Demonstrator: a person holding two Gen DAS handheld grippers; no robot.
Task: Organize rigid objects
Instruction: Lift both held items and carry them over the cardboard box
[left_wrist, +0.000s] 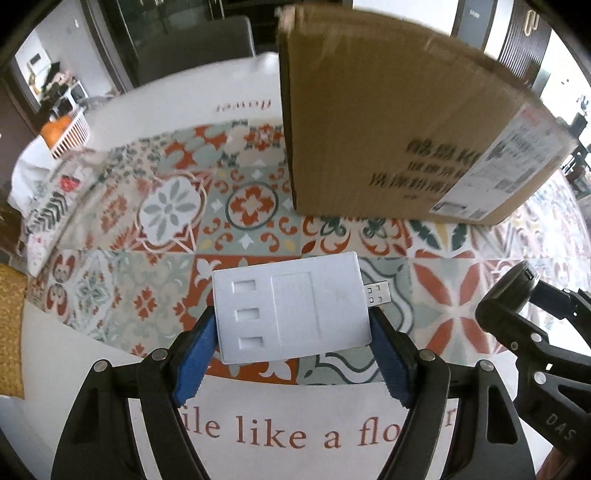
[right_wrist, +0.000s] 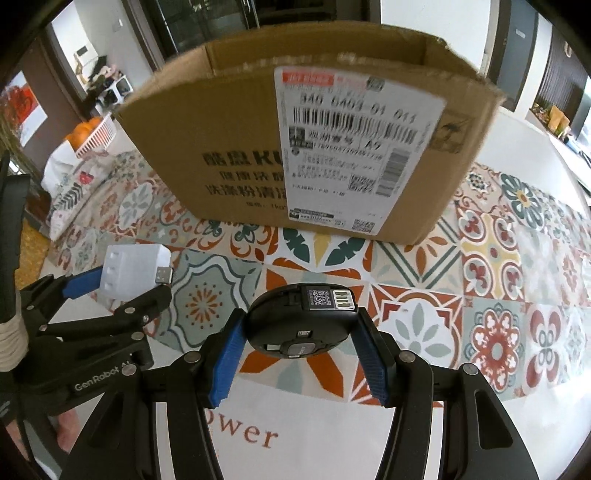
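Note:
My left gripper (left_wrist: 293, 325) is shut on a flat white USB hub (left_wrist: 291, 306) with three ports and a plug sticking out on the right, held above the table. It also shows in the right wrist view (right_wrist: 129, 273). My right gripper (right_wrist: 301, 328) is shut on a round black device (right_wrist: 301, 321) with a QR sticker, also held above the table; it shows at the right edge of the left wrist view (left_wrist: 517, 284). An open brown cardboard box (right_wrist: 295, 147) stands ahead of both grippers, and shows in the left wrist view (left_wrist: 399, 129).
A tablecloth with a tile pattern (right_wrist: 480, 277) covers the white table. A white basket with oranges (right_wrist: 96, 133) sits at the far left edge. A grey chair (left_wrist: 192, 48) stands behind the table.

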